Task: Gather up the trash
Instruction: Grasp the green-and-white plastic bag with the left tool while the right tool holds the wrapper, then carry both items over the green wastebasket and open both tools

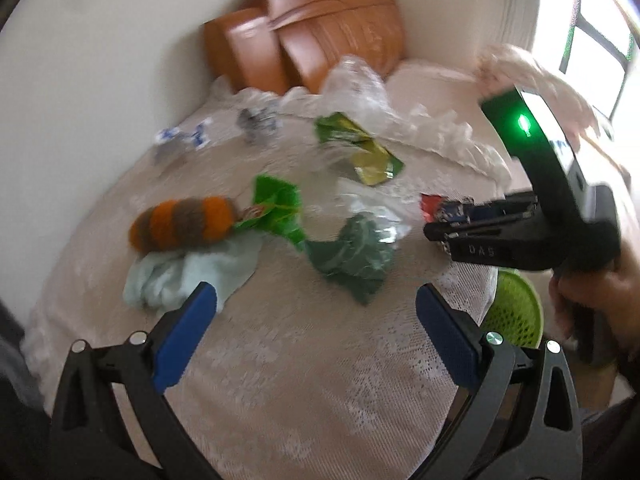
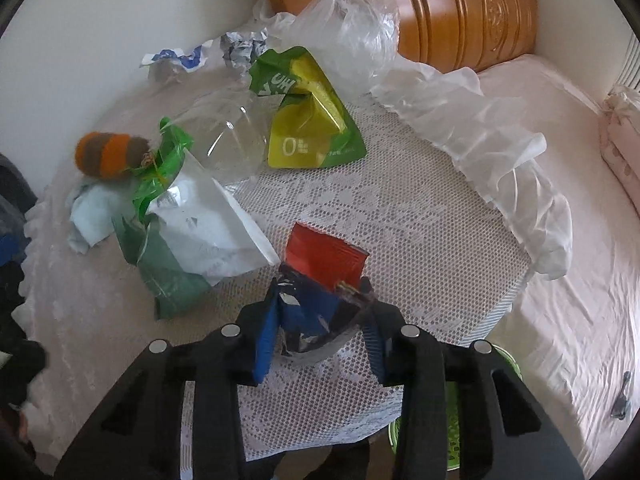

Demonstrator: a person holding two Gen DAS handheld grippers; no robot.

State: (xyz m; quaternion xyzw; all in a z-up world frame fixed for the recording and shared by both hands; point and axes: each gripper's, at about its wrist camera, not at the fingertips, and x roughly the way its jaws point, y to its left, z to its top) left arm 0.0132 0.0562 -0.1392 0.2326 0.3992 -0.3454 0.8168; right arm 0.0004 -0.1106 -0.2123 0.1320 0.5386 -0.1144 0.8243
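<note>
My right gripper (image 2: 320, 320) is shut on a red and blue snack wrapper (image 2: 324, 264) just above the lace-covered table (image 2: 420, 240); it also shows in the left wrist view (image 1: 438, 226) holding the wrapper (image 1: 434, 204). My left gripper (image 1: 316, 304) is open and empty over the table's near side. Loose trash lies ahead: a dark green wrapper (image 1: 352, 260), a bright green wrapper (image 1: 276, 204), a yellow-green packet (image 1: 360, 148) and clear plastic bags (image 1: 356, 84).
A green mesh basket (image 1: 516, 312) stands below the table's right edge. An orange-and-brown fuzzy toy (image 1: 180, 224) lies on a pale blue cloth (image 1: 188, 272). Crumpled papers (image 1: 180, 140) lie by the wall. A wooden headboard (image 1: 312, 28) and a bed (image 2: 560, 240) are behind.
</note>
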